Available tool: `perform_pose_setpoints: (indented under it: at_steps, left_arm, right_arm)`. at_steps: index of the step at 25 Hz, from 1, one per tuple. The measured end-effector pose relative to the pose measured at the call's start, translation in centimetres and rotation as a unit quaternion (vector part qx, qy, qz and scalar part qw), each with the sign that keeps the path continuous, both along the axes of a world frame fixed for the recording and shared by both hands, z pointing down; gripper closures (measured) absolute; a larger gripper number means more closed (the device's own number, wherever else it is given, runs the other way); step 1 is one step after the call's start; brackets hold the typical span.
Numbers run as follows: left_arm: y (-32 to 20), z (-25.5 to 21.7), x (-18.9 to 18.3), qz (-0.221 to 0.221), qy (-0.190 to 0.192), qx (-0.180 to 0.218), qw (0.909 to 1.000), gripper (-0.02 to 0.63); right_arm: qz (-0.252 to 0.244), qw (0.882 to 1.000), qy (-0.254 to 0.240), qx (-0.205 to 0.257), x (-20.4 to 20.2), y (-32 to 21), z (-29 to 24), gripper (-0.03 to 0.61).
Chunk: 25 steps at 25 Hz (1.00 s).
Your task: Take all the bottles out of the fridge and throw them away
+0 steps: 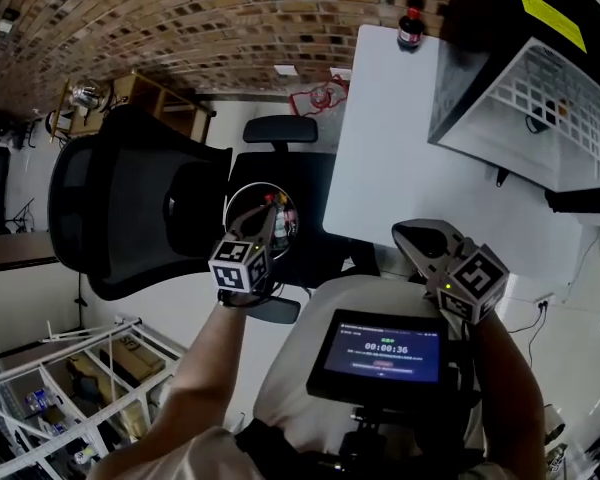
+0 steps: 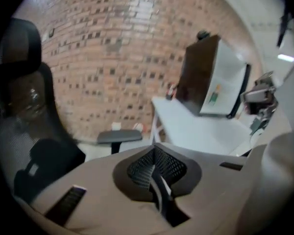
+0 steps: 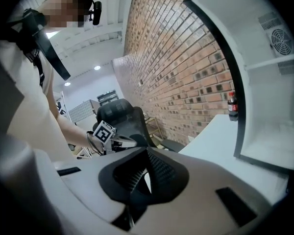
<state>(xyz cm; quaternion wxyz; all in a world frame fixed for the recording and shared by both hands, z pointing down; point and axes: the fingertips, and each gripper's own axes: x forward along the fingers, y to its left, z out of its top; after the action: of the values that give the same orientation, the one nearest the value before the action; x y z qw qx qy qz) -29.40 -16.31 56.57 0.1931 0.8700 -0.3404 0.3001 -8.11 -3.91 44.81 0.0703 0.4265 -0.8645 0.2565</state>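
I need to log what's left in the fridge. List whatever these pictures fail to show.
- Inside of the fridge: the head view shows only a white gridded part, cut off at the right edge. The right gripper view shows one bare white section, also cut off. Bottles left inside cannot be ruled out.
- The bottle on the table: its label is too small in every view.
- Left gripper view: fridge and bottle are blurred.
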Motion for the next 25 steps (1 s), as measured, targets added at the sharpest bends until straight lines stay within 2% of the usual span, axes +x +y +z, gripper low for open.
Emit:
perform_pose_setpoints:
  at_steps: [2, 5, 8, 11, 17, 21, 25]
  left_arm:
    - [0.3, -2.6, 2.7, 0.031, 0.033, 0.028, 0.9986, 0.592]
    - [0.8, -5.0, 6.7, 0.067, 0.056, 0.051, 0.9948, 0.592]
    - [1.4, -6.6, 10.6, 0.089, 0.079, 0.030, 0.9924, 0.594]
    - [2.5, -7.2, 14.7, 0.109, 0.071, -0.002, 0.9915, 0.594]
    - [4.2, -8.3, 22.4, 0.174, 0.028, 0.013, 0.9842, 0.595]
    - [4.8, -9.8, 26.0, 0.186, 0.044, 0.028, 0.9812, 0.594]
    - [6.1, -10.4, 28.9, 0.213, 0.070, 0.042, 0.9736, 0.594]
  right_arm:
    - [0.002, 1.000, -0.006, 0.010, 0.2, -0.4, -0.5, 0.591]
    - [0.015, 0.999, -0.019, 0.027, 1.0, -1.3, -1.7, 0.591]
    - [0.030, 0.998, -0.023, 0.040, 1.7, -2.0, -2.7, 0.591]
    - [0.046, 0.998, -0.020, 0.045, 2.8, -2.2, -3.4, 0.591]
    - [0.103, 0.993, -0.017, 0.060, 6.4, -1.6, -4.6, 0.591]
    - [0.147, 0.987, -0.015, 0.060, 9.2, -0.1, -4.5, 0.591]
    - [0.187, 0.980, -0.009, 0.072, 12.3, 1.0, -5.3, 0.592]
